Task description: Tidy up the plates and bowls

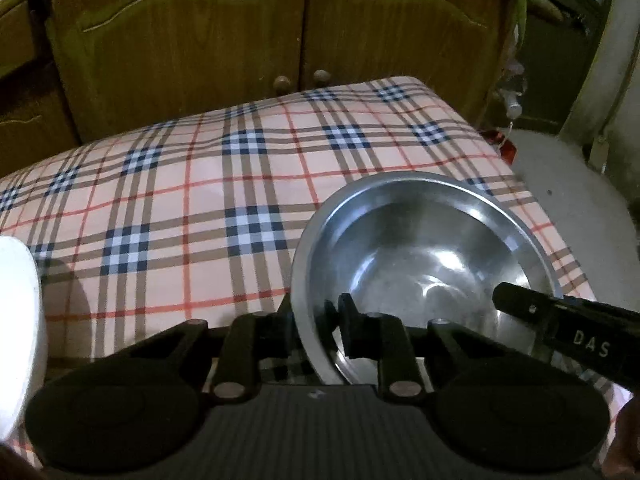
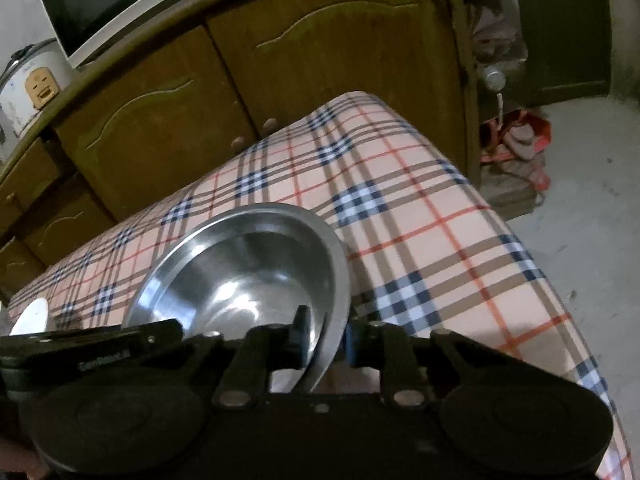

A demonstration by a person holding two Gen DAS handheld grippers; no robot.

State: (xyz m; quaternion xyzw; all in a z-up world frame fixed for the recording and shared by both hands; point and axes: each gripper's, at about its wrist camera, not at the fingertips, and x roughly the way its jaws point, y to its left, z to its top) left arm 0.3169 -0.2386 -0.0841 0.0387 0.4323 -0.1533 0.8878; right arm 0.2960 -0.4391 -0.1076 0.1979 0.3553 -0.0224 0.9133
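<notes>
The left gripper and right gripper each pinch opposite rims of the steel bowl on the plaid tablecloth. Left of the bowl, a white dish is cut off.

A round white plate left of the left gripper is cut off by the frame edge; the gripper's outer finger hides behind the steel bowl's rim.

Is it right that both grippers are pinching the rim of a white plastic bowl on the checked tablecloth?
Not quite: the bowl is shiny metal, not white plastic, as the left wrist view shows. The left gripper and right gripper do both pinch its rim, on the checked tablecloth.
</notes>
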